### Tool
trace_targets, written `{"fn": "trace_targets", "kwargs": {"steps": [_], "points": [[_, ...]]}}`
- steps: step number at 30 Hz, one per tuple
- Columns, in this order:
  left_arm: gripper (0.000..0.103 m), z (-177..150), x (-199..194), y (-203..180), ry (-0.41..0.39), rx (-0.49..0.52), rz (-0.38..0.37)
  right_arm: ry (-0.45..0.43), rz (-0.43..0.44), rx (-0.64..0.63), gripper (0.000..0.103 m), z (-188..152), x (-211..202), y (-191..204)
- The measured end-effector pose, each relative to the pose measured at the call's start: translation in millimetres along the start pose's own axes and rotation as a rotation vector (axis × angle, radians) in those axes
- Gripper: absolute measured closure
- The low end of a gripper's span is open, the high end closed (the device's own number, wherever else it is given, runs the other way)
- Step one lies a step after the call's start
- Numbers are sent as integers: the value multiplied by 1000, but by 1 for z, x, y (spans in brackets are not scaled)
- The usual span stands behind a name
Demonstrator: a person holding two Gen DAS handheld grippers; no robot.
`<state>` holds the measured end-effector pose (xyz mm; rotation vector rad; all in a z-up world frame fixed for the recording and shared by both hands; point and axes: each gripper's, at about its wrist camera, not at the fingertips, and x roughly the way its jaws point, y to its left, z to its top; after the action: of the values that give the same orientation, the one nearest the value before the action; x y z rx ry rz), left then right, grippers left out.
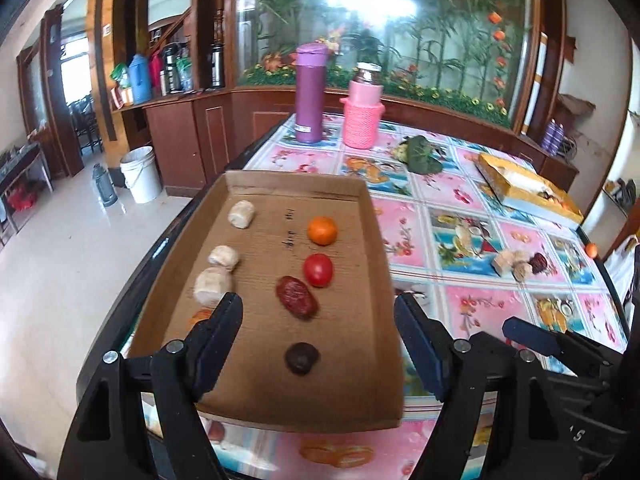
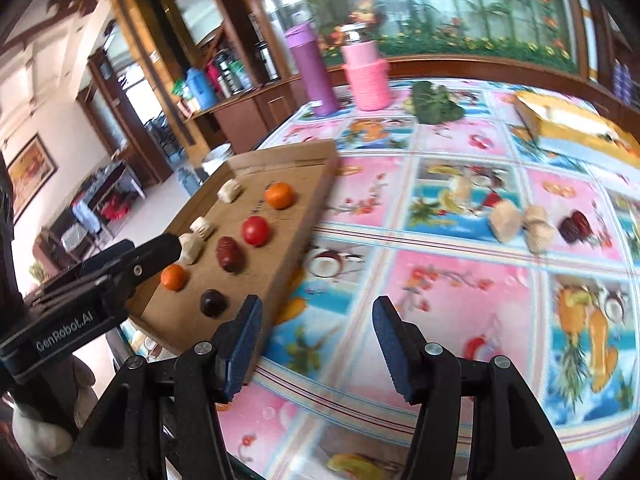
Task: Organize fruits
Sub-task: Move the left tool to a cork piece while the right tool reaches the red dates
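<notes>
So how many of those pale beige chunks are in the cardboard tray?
3, down the left side of the cardboard tray: the far chunk, the middle chunk, the near chunk. None seems hidden.

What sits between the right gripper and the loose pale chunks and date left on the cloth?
Nothing visible. The right gripper is open, and only bare tablecloth lies between it and the pale chunks and dark red date. The cardboard tray sits off to its left.
</notes>
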<state>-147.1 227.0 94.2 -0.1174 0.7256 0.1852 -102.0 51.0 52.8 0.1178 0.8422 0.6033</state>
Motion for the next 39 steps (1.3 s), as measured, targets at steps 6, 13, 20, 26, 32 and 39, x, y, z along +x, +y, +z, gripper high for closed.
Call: {"fn": "trace_targets", "kwargs": {"steps": [6,13,20,26,32,39], "points": [[26,-1,1,-29,18,63,-7,-22,-7,99,38,-9,-16,-33],[26,-3,6,-59,45,119,-27,-35,-1,162,37,-15,-22,-60],[26,-5,17,-83,81,154,-39,-43,-2,188,34,-17,-28,-78],[26,-9,32,-96,129,166,-92,-24,-22,210,33,-19,-30,-98],[26,-14,44,-108,159,174,-166,2,-117,202,34,-13,-42,-134],[26,-23,67,-117,234,164,-219,4,-265,202,34,26,-42,-184]]}}
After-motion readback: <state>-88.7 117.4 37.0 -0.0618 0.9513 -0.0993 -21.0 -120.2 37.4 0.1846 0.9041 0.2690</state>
